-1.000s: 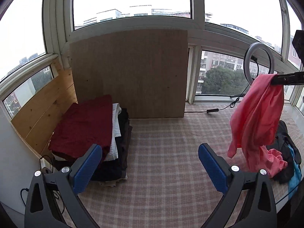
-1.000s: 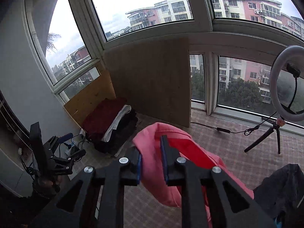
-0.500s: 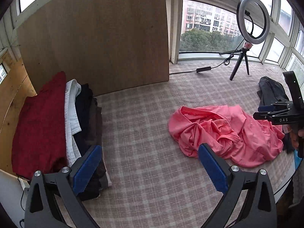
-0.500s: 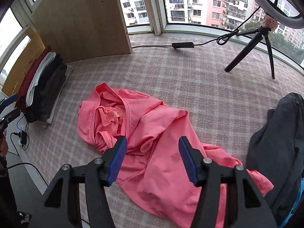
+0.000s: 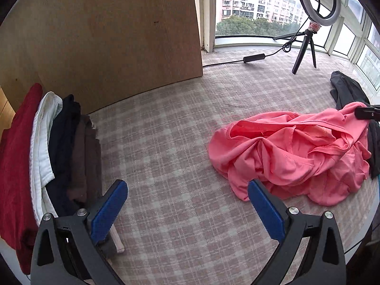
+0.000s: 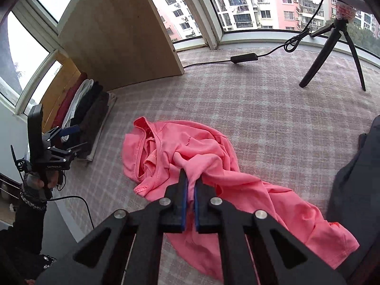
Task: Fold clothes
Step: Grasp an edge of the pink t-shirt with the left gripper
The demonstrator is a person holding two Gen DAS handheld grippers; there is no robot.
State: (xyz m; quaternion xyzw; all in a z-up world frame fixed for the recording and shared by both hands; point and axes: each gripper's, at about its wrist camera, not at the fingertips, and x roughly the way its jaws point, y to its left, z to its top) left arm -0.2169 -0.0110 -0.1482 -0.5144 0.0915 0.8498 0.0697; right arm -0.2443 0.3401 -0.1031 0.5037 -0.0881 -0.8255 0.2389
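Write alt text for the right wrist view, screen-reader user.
The right tool is shut on a bunched fold of a crumpled pink shirt lying on a plaid mat. At far left the left tool hovers open near a stack of folded clothes.

Pink shirt (image 5: 292,156); plaid pink-grey rug (image 5: 166,147).
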